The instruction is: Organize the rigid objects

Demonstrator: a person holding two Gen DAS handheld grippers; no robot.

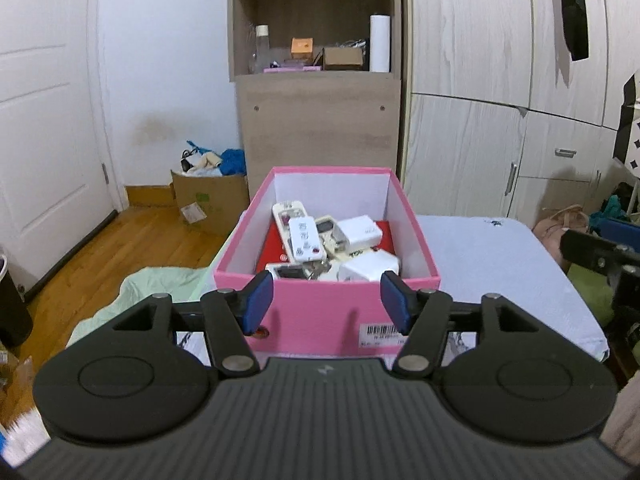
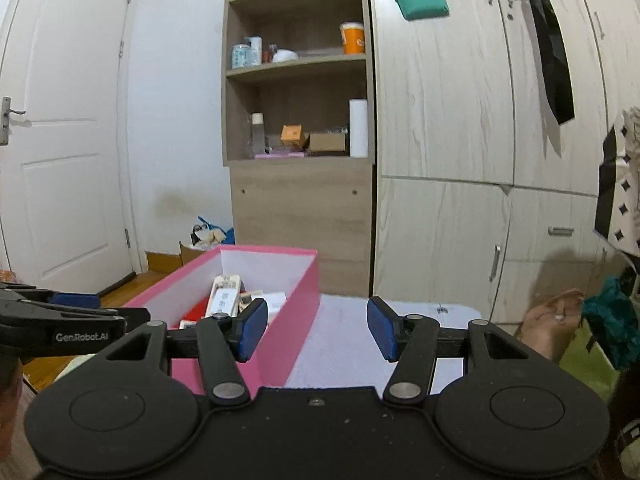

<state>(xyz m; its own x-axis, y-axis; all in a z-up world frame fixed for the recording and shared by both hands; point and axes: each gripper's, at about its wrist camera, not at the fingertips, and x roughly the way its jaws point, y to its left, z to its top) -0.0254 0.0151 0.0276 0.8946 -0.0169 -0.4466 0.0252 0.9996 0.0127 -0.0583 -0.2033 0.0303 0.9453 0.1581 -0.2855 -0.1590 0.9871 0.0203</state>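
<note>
A pink box (image 1: 320, 308) with white inner walls stands on a white table (image 1: 500, 280). It holds several rigid items: white remote controls (image 1: 304, 238), white chargers (image 1: 360, 232) and a red flat item (image 1: 276, 248). My left gripper (image 1: 327, 300) is open and empty, just in front of the box's near wall. In the right wrist view the box (image 2: 288, 332) sits left of centre. My right gripper (image 2: 317, 330) is open and empty, above the table (image 2: 344, 348) beside the box's right wall. The left gripper's body (image 2: 60, 324) shows at the left edge.
A wooden shelf unit (image 1: 316, 60) with bottles and small boxes stands behind the table, wardrobe doors (image 1: 500, 80) to its right. A cardboard box (image 1: 208, 196) of clutter sits on the wooden floor by the white door (image 1: 44, 120). A light green cloth (image 1: 132, 292) lies left of the table.
</note>
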